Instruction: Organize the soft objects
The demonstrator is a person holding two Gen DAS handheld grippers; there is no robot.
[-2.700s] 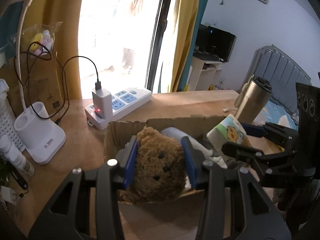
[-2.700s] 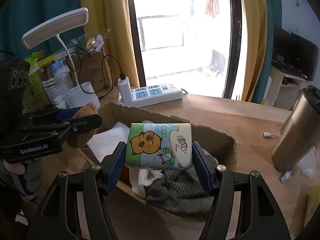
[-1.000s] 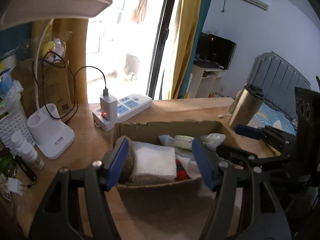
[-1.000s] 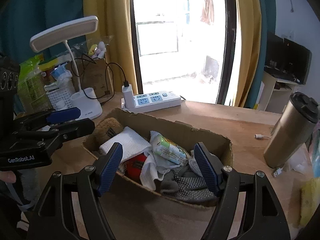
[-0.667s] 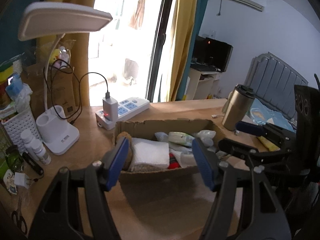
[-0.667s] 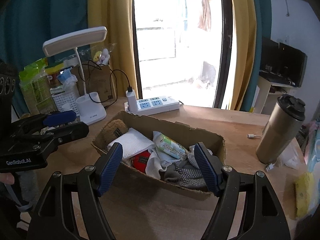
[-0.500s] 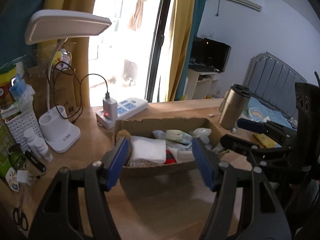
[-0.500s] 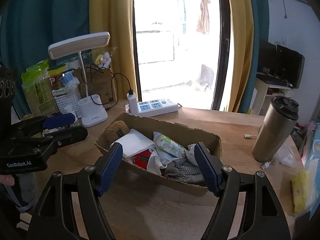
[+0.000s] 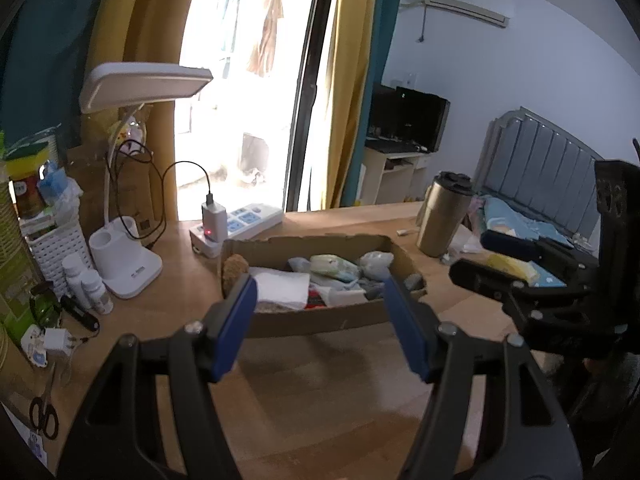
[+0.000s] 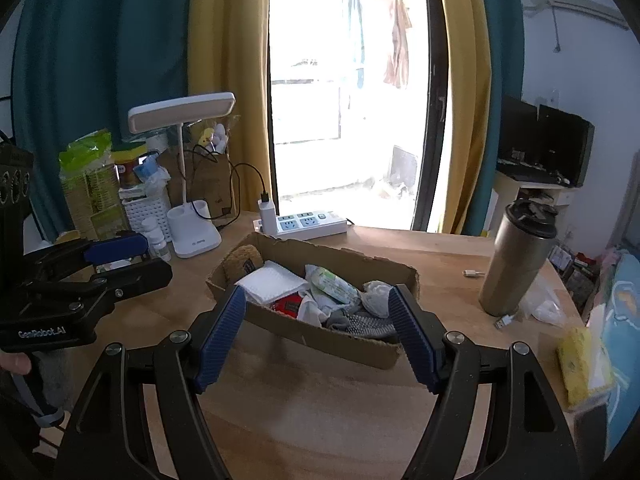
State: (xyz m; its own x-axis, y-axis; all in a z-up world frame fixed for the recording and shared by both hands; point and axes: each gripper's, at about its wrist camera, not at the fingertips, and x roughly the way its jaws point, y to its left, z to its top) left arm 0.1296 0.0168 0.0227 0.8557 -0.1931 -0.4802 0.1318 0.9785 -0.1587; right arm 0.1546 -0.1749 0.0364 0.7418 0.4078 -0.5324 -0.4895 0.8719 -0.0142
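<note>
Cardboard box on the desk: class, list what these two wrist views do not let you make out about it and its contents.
- Brown plush toy: face turned down in right view; left view shows only its top behind the cardboard box wall.
- Red item: mostly buried under white towel and cloths.
- Tissue pack: print too small to read.
- Box floor: covered by contents.

Setting: a lived-in bedroom in a home. Indicators — a padded grey headboard (image 9: 552, 148) with blue bedding beside the wooden tabletop (image 9: 320, 392); a wall-mounted air conditioner (image 9: 460, 8); a dark monitor (image 9: 412, 120) on a small white stand; yellow and teal curtains (image 10: 228, 80) framing a glass balcony door, with laundry (image 10: 396, 40) hanging outside. Tabletop clutter — desk lamp (image 10: 184, 120), power strip (image 10: 308, 222), steel tumbler (image 10: 516, 256).
</note>
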